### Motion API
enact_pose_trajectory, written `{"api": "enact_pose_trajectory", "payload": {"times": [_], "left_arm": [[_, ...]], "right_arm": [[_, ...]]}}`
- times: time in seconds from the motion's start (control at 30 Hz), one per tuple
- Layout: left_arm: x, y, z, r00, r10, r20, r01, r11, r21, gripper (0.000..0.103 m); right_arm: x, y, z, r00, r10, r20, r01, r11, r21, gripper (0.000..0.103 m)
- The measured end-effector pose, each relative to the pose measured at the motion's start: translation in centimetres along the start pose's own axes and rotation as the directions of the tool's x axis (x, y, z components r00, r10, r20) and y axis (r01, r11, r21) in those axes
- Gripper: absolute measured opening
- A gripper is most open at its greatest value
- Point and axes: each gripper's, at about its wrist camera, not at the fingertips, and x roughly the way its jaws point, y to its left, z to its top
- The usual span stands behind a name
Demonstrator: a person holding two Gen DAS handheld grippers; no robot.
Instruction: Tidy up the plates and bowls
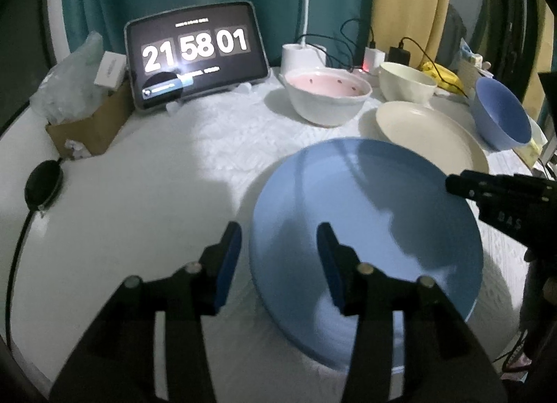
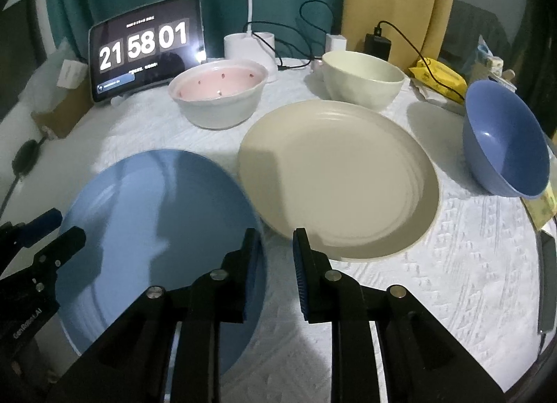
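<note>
Plate-sorting step: round glossy blue plate [image 1: 365, 242] lies lower centre on the white cloth, its rim between the parted, empty left gripper [image 1: 278, 256] jaws; right gripper [image 2: 276, 253] narrowly parted, holding nothing. Next: close, lift it onto the cream ridged plate [image 2: 337, 176]

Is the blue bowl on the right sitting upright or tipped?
Tipped. The blue bowl leans with its opening turned sideways toward the cream plate, its inside facing the camera rather than up.

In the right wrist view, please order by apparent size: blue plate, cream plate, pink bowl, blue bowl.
1. blue plate and cream plate: alike; the blue is nearer, so unsure.
2. pink bowl and blue bowl: alike, no ranking.
</note>
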Motion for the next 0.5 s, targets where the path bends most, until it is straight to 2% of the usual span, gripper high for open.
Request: {"api": "enact_pose_trajectory", "payload": {"times": [0.27, 0.5], "left_arm": [[-1.2, -0.1, 0.9, 0.999, 0.031, 0.031, -0.031, 0.999, -0.013, 0.047], [-1.9, -1.9, 2.2, 0.999, 0.0, 0.053, 0.0, 1.0, 0.004, 0.047]], "right_arm": [[-1.0, -1.0, 0.0, 1.0, 0.022, 0.019, -0.022, 1.0, 0.011, 0.024], [-1.9, -3.3, 0.1, 0.999, 0.011, 0.041, -0.013, 0.999, 0.049, 0.024]]}}
